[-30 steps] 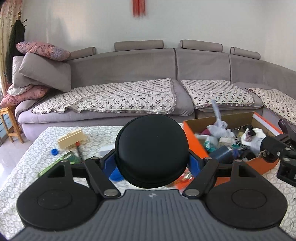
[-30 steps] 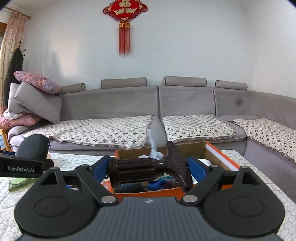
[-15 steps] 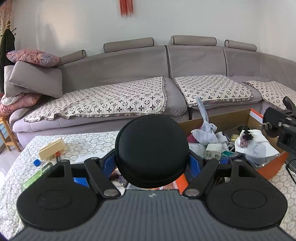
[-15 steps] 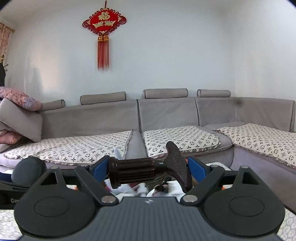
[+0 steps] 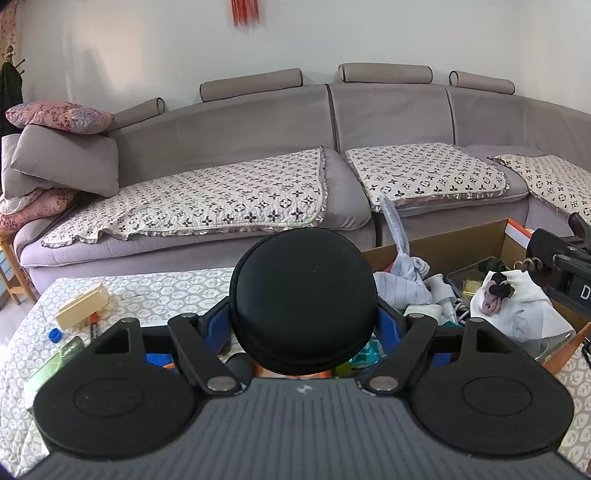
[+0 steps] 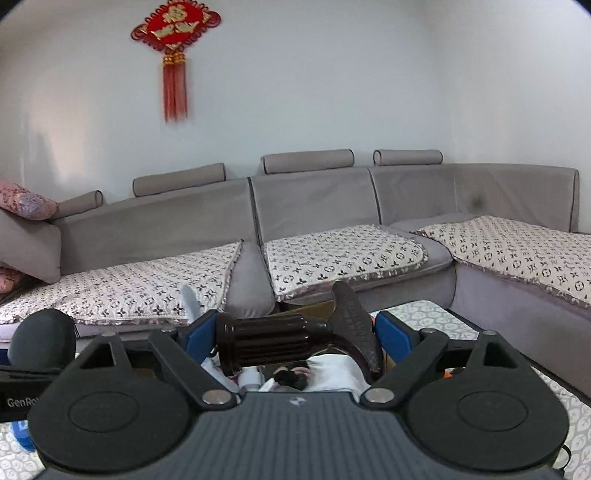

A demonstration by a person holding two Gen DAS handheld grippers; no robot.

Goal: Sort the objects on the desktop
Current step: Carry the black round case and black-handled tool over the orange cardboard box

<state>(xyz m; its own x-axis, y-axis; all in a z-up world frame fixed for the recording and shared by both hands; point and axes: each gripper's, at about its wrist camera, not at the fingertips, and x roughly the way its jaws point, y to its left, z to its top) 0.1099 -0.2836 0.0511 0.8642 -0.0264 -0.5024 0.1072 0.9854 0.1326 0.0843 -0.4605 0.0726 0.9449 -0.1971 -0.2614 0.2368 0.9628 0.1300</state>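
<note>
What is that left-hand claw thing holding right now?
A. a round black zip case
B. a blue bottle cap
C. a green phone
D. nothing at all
A: in the left wrist view the left gripper has its blue pads pressed on either side of a round black zip case, held above the cardboard box of odds and ends.

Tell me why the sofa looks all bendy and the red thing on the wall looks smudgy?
Left wrist view: the fisheye lens bows the sofa into a curve, and the red tassel at the top edge is smeared by blur. Right wrist view: the sofa back curves too, the red wall knot is sharp but its tassel is a bit blurred, and the corners go dark.
</note>
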